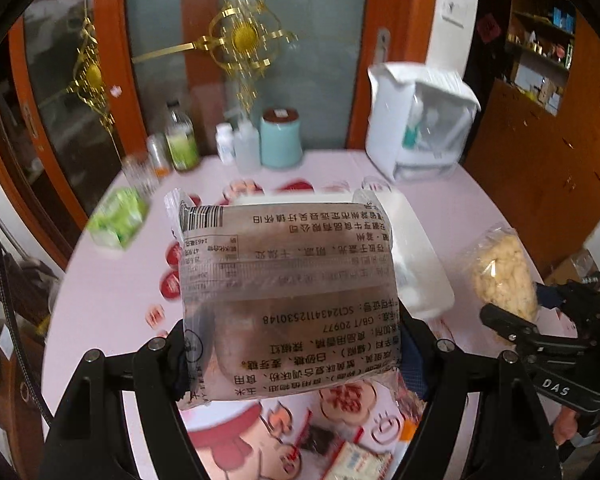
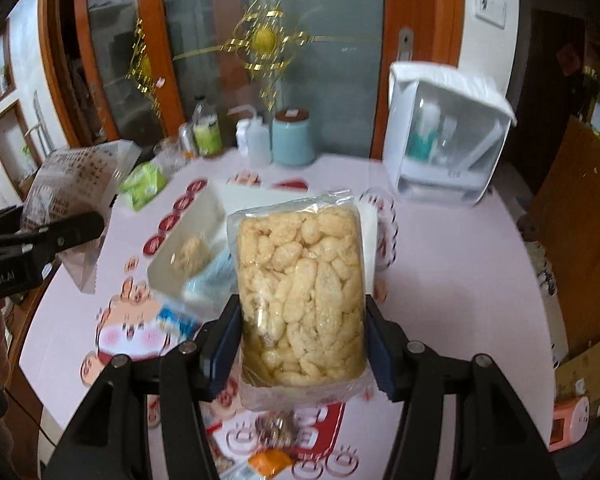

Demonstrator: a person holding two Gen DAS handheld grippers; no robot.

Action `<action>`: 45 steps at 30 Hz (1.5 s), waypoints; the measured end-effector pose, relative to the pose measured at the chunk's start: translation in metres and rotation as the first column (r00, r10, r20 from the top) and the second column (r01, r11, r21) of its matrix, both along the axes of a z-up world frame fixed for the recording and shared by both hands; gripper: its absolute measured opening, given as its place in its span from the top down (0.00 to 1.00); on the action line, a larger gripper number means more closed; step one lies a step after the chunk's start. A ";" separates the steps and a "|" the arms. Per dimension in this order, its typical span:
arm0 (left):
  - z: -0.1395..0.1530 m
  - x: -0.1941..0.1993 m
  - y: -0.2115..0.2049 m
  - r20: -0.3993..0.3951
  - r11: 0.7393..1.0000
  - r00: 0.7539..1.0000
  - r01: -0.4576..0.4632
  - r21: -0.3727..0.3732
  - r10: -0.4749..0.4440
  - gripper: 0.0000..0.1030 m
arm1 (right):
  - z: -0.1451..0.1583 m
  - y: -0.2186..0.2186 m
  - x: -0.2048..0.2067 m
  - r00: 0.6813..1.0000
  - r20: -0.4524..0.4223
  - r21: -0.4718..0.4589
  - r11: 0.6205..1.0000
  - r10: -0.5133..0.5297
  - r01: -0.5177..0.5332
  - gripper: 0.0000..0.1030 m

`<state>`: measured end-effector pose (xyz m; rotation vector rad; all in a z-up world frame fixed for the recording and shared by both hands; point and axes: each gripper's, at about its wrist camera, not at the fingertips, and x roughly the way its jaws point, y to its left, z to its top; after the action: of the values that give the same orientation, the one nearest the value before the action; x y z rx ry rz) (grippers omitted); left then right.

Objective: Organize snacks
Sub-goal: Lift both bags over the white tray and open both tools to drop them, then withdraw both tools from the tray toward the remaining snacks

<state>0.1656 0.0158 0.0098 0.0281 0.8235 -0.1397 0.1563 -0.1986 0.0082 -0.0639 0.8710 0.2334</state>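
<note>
Both packs are held up off the pink table (image 2: 460, 264). The white tray (image 2: 220, 200) lies ahead of and below both grippers, approx. between them. The left gripper (image 1: 292, 356) is clamped on the printed pack (image 1: 288, 300), long axis running away from it; "GB/T 20977" is read, upside down. The right gripper (image 2: 302, 348) is pinched on the puffed-snack bag (image 2: 300, 292), also lengthwise. "DAS" is seen on the right gripper's arm.

The clear plastic snack packet with black print (image 1: 288, 300) pinched in my left gripper (image 1: 292, 360) shows, upside down, "GB/T 20977", "SC12434112530148" and a barcode. My right gripper's black body (image 1: 556, 360) carries white letters "DAS". Other print is too blurred.
</note>
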 end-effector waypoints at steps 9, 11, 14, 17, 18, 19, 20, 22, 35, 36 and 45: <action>0.037 0.041 0.005 0.087 0.999 0.996 -0.018 0.029 0.016 0.24 | 0.024 0.003 0.053 0.998 0.033 0.037 0.998 -0.058 0.057 0.44; 0.040 0.051 0.005 0.091 0.999 0.996 -0.021 0.025 0.018 0.24 | 0.023 0.006 0.062 0.997 0.027 0.043 0.997 -0.067 0.066 0.44; 0.038 0.068 0.004 0.089 1.000 0.996 -0.019 0.019 0.017 0.24 | 0.013 0.012 0.076 0.997 0.015 0.036 0.996 -0.077 0.077 0.44; 0.029 0.083 0.002 0.071 1.000 0.997 -0.018 0.017 0.016 0.24 | -0.001 0.018 0.089 0.996 -0.015 0.027 0.996 -0.088 0.088 0.44; 0.024 0.089 0.001 0.059 1.000 0.998 -0.017 0.015 0.016 0.24 | -0.006 0.020 0.093 0.996 -0.024 0.024 0.996 -0.088 0.089 0.44; 0.020 0.095 0.000 0.050 1.000 0.999 -0.016 0.015 0.015 0.24 | -0.010 0.022 0.097 0.995 -0.033 0.021 0.996 -0.089 0.090 0.44; 0.015 0.100 0.000 0.041 1.000 0.999 -0.015 0.015 0.015 0.24 | -0.016 0.025 0.102 0.995 -0.043 0.015 0.996 -0.090 0.091 0.44; 0.005 0.108 -0.002 0.023 1.000 1.000 -0.016 0.017 0.015 0.24 | -0.026 0.029 0.110 0.994 -0.062 0.005 0.995 -0.095 0.096 0.44; -0.039 0.140 0.005 -0.081 1.000 0.997 -0.016 0.007 0.016 0.12 | -0.046 0.035 0.122 0.991 -0.092 -0.007 0.995 -0.098 0.098 0.18; -0.038 0.140 0.005 -0.072 1.000 0.997 -0.014 0.010 0.015 0.09 | -0.045 0.035 0.121 0.991 -0.094 -0.003 0.995 -0.097 0.097 0.18; -0.024 0.123 0.004 -0.027 1.000 0.999 -0.020 0.022 0.021 0.01 | -0.043 0.037 0.097 0.992 -0.111 0.001 0.998 -0.055 0.056 0.18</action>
<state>0.2881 0.0200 -0.0145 0.0386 0.8525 -0.1116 0.2531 -0.1613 -0.0349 -0.0226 0.9818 0.1880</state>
